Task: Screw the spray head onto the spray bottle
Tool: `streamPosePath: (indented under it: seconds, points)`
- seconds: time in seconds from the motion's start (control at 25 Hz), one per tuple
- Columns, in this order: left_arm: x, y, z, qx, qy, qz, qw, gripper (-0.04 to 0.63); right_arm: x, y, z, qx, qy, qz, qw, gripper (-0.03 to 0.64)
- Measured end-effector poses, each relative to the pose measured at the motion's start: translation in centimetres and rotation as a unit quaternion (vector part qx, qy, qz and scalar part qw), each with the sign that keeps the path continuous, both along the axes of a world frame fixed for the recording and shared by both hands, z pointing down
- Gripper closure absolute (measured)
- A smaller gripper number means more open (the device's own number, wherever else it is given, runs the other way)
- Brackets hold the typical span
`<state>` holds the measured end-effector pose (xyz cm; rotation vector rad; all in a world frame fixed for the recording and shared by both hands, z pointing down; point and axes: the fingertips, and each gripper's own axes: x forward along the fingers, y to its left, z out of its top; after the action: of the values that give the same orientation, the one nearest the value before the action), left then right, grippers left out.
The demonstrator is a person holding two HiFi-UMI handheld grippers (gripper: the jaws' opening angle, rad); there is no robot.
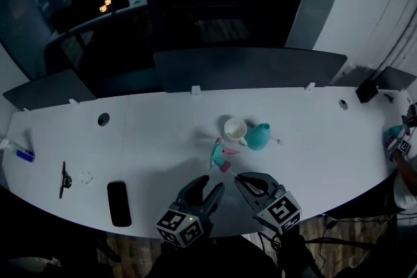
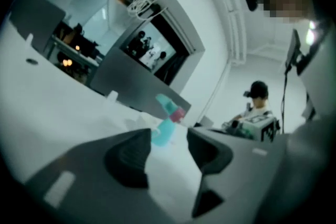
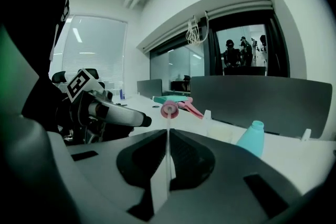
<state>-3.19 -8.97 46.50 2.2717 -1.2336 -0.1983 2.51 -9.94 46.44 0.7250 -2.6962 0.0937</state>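
Observation:
The teal spray bottle (image 1: 258,136) stands uncapped on the white table (image 1: 156,127), next to a white cup (image 1: 234,129). The teal and pink spray head (image 1: 219,156) is held in front of them. My right gripper (image 1: 240,178) is shut on its thin white dip tube (image 3: 167,165). In the right gripper view the spray head (image 3: 173,104) sits above the jaw tips, with the bottle (image 3: 251,139) to the right. My left gripper (image 1: 212,187) is open just left of the head, with nothing between its pads. Through its jaws the spray head (image 2: 167,105) shows ahead.
A black phone (image 1: 118,202), a black pen-like tool (image 1: 64,178) and a small blue item (image 1: 25,154) lie on the table's left. Grey divider panels (image 1: 247,68) line the far edge. Another person (image 1: 401,146) works at the right end.

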Motion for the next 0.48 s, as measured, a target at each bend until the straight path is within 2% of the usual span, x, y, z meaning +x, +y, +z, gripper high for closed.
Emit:
streamPosePath:
  seconds: [0.12, 0.24, 0.32, 0.48]
  points:
    - [1.0, -0.1, -1.4, -0.008, 0.090, 0.032, 0.9954, 0.324, -0.5, 0.4, -0.4, 0.014, -0.001, -0.003, 1.000, 0.597]
    - [0.9, -1.0, -2.3, -0.018, 0.154, 0.027, 0.9875, 0.296, -0.9, 0.9, -0.4, 0.020, 0.004, -0.012, 1.000, 0.597]
    - [0.5, -1.7, -2.7, -0.020, 0.179, 0.014, 0.9835, 0.296, -1.2, 1.3, -0.4, 0.021, 0.005, -0.017, 1.000, 0.597]
    - [0.3, -2.6, -3.4, -0.018, 0.201, 0.007, 0.9793, 0.296, -1.3, 1.6, -0.2, 0.028, 0.007, -0.016, 0.999, 0.597]
